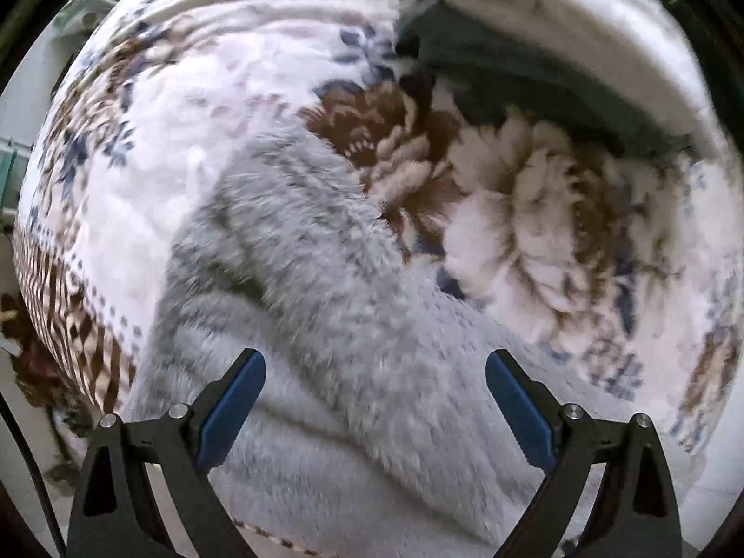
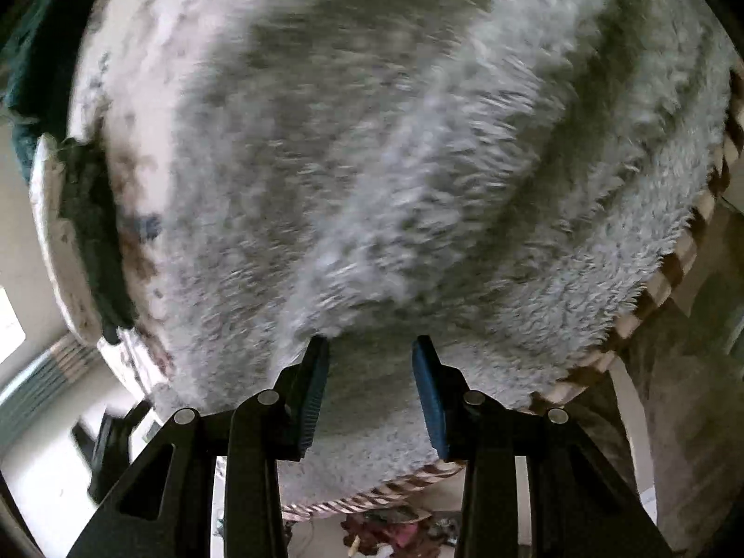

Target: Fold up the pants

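With the fluffy grey pants lying on the floral blanket, both the left gripper and right gripper are hovering spread; each should be pinching an edge squarely

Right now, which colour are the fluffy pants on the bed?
Light grey. The pants show best in the right wrist view.

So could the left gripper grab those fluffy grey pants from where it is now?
Probably yes. The left gripper is wide open right over the grey pants, which lie on the floral blanket. Nothing lies between its fingers and the fabric.
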